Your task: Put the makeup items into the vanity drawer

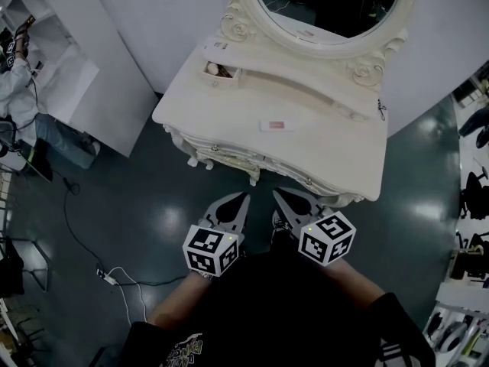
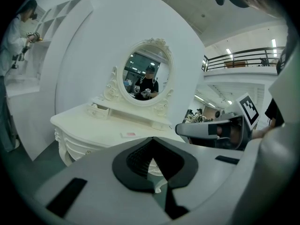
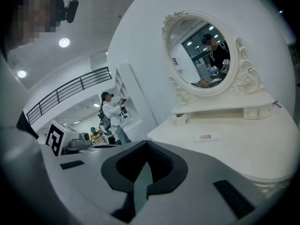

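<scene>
The white vanity bench stands against a curved white wall, with an oval mirror in a carved frame at its back. On the bare top lies one makeup item, a small flat white packet with a pink label, roughly at the middle and well apart from both grippers. The small vanity drawer at the left end of the raised shelf under the mirror is pulled open, and something brownish sits inside it. The left gripper and the right gripper hover side by side over the dark floor, just short of the vanity bench's front edge. Each has its jaws pressed together with nothing between them. Another person stands by white shelves off to the left.
</scene>
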The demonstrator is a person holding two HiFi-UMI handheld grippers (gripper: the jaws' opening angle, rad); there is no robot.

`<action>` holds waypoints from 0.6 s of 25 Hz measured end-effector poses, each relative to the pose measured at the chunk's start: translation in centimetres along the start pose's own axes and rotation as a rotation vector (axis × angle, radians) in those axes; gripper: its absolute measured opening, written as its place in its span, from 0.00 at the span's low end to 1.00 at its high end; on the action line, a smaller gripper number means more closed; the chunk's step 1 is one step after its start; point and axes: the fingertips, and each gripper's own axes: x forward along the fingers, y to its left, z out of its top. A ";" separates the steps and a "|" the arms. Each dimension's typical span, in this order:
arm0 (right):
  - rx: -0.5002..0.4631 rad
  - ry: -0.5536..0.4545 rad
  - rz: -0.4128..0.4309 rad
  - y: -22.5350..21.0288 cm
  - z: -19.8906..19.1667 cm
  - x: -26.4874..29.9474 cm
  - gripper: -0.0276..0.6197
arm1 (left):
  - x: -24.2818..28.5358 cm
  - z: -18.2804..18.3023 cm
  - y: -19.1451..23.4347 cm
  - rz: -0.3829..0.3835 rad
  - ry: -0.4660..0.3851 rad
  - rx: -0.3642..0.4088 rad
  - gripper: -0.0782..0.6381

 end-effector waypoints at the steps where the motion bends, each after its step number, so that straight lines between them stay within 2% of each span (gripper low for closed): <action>1: 0.001 0.001 -0.001 -0.3 0.1 -0.1 0.09 | 0.3 0.0 -0.1 0.000 0.002 0.000 0.11; 15: 0.010 0.017 -0.007 -4.9 1.6 -0.5 0.09 | 4.5 0.6 -1.3 0.003 0.013 -0.017 0.11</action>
